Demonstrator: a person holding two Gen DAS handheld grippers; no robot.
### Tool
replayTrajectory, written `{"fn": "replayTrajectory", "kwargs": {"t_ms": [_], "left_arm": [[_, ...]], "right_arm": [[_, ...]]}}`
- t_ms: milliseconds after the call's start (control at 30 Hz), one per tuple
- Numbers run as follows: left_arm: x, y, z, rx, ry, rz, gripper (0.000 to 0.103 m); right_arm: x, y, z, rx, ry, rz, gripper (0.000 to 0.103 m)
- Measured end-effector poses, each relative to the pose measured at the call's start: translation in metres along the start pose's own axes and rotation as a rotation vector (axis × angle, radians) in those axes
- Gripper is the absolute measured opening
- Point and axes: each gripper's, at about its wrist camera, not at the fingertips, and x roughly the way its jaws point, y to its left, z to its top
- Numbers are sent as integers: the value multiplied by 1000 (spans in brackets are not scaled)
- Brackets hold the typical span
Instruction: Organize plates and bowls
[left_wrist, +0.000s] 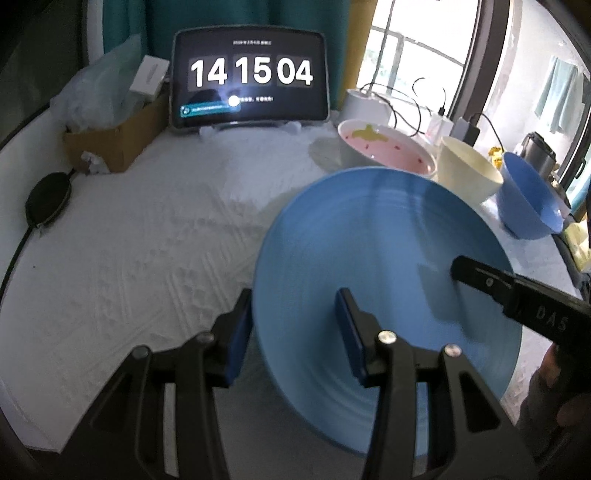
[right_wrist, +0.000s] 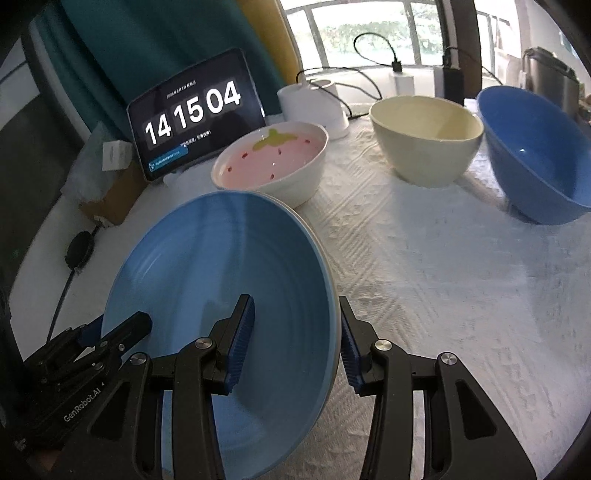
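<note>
Both my grippers straddle the light blue plate's (right_wrist: 221, 295) rim — left gripper (left_wrist: 293, 336) on its left edge, right gripper (right_wrist: 295, 343) on its right edge, jaws part open with the rim between the pads; whether they pinch it I cannot tell. I judge it is being carried, tilted over the white tablecloth (right_wrist: 424, 277). Next comes setting it down level. Behind stand the pink bowl (right_wrist: 273, 162), cream bowl (right_wrist: 426, 138) and blue bowl (right_wrist: 535, 155) — all empty.
</note>
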Motion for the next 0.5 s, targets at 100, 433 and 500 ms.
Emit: {"fn": "replayTrajectory", "kwargs": {"t_ms": [100, 433, 500], "left_arm": [[6, 0, -1, 7, 2, 3, 46], [12, -2, 1, -5, 5, 26, 49], [7, 1, 1, -19, -11, 64, 49]], "right_arm": [[8, -1, -2, 2, 14, 2, 46], [15, -9, -1, -11, 41, 22, 47], [12, -14, 0, -11, 37, 7, 47]]}}
